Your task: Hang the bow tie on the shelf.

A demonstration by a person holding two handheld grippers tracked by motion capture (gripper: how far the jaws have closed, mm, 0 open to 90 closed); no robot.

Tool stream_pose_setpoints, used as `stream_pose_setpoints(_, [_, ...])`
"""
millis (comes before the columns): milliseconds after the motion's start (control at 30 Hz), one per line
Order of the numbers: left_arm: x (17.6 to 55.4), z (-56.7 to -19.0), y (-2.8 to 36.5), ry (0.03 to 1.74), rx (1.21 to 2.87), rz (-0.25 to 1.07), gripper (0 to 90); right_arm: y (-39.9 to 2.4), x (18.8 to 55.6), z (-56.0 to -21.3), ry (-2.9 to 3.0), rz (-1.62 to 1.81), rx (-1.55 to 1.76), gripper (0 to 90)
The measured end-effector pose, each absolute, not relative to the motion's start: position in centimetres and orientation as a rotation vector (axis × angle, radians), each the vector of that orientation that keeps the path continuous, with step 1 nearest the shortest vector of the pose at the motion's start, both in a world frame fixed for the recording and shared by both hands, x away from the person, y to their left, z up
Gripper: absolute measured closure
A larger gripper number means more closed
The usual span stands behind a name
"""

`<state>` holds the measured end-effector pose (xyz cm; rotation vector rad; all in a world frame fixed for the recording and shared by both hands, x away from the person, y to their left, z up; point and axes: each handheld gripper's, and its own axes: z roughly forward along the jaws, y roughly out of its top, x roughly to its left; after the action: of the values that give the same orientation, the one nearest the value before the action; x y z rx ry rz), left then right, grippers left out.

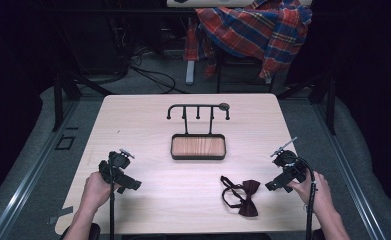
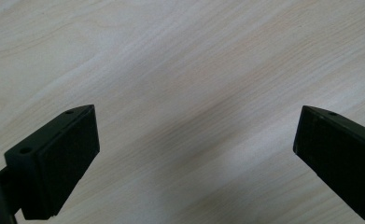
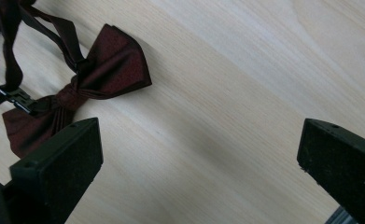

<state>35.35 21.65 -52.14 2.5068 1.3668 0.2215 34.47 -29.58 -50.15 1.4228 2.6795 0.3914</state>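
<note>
The dark red bow tie (image 1: pixel 243 194) lies flat on the near right part of the table (image 1: pixel 148 120), its knot and wings toward me and its thin black strap (image 1: pixel 229 187) looped out to the left and slightly farther away, with a small clasp on it. In my right gripper view the bow tie (image 3: pixel 96 74) sits at the upper left, one wing reaching down behind my left-hand jaw, so it is close but not between the jaws. My right gripper (image 1: pixel 279 184) hovers just to the right of the tie, near it and not touching, jaws spread wide with nothing in them. I judge that I am at the very start: the approach to a pickup, with the tie not yet grasped. The next move calls for me to swing the right gripper leftward and down so the jaws straddle the knot or one wing, then close; the fabric is thin and lies flat on the wood, so I expect I must press low to catch it rather than skate over it. Farther off, at the middle of the table, stands a black hanger stand (image 1: pixel 198 112) with a row of pegs over a wooden tray base (image 1: pixel 198 146), which looks the likely place for the tie. My left gripper (image 1: pixel 125 182) waits at the near left, well apart from the tie, jaws wide open over bare wood.
</note>
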Motion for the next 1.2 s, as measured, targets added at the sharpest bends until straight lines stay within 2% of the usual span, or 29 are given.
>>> stream_pose_setpoints(1000, [35.2, -52.0, 21.7, 1.341, 2.503, 0.202, 0.1, -24.0, 34.1, -49.7, 2.791, 0.416, 1.038, 3.0])
stream_pose_setpoints(1067, [35.1, -52.1, 21.6, 1.338, 2.502, 0.2, 0.1, -23.5, 34.2, -49.7, 2.792, 0.398, 1.011, 4.8])
stream_pose_setpoints(1200, [35.2, -52.1, 21.5, 1.333, 2.509, 0.201, 0.2, -22.5, 34.3, -50.2, 2.814, 0.399, 0.967, 15.1])
